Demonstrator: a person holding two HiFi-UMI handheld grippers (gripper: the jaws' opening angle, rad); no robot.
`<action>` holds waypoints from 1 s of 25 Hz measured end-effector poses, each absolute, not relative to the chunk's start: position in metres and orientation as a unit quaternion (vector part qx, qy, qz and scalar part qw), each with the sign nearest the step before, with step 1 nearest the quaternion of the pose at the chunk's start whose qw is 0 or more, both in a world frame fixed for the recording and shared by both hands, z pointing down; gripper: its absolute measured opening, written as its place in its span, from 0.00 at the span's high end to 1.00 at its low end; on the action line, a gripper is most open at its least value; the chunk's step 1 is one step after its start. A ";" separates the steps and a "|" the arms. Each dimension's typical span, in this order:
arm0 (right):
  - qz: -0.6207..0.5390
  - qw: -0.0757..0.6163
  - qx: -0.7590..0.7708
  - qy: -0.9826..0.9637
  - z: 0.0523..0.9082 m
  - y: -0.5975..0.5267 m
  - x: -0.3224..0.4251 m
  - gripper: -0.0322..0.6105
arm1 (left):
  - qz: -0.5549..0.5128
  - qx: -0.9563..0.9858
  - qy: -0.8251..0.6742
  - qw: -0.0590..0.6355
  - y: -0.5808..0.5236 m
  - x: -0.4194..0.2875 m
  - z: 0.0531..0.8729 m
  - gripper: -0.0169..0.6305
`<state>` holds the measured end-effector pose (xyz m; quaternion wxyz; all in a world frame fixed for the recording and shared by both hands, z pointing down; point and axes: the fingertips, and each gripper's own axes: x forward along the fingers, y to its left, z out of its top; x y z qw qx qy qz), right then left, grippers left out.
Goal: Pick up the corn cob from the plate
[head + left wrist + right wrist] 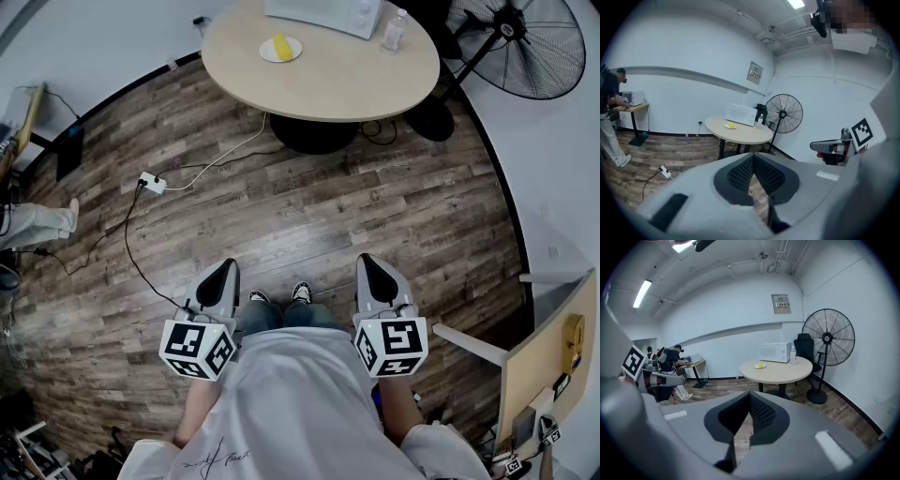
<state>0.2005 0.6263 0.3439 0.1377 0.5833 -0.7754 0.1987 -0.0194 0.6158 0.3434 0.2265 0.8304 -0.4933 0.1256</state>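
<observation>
The yellow corn cob (pixel 281 46) lies on a small white plate (pixel 292 55) on the round beige table (pixel 328 80) across the room. It shows small in the left gripper view (pixel 732 124) and the right gripper view (pixel 761 365). My left gripper (pixel 227 267) and right gripper (pixel 367 262) are held side by side in front of the person's body, over the wooden floor and far short of the table. Both point toward the table. Both sets of jaws are shut, with nothing between them (pixel 752 157) (pixel 750 397).
A white microwave (pixel 323 13) and a clear bottle (pixel 394 30) share the table. A black standing fan (pixel 525 45) is to its right. A power strip (pixel 152 182) and cables cross the floor on the left. A person (pixel 675 357) stands at a desk by the far wall.
</observation>
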 end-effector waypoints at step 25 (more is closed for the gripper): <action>0.184 0.082 0.437 -0.877 0.324 0.594 0.136 0.93 | 0.070 0.837 -0.496 0.221 0.585 -0.024 0.334 0.98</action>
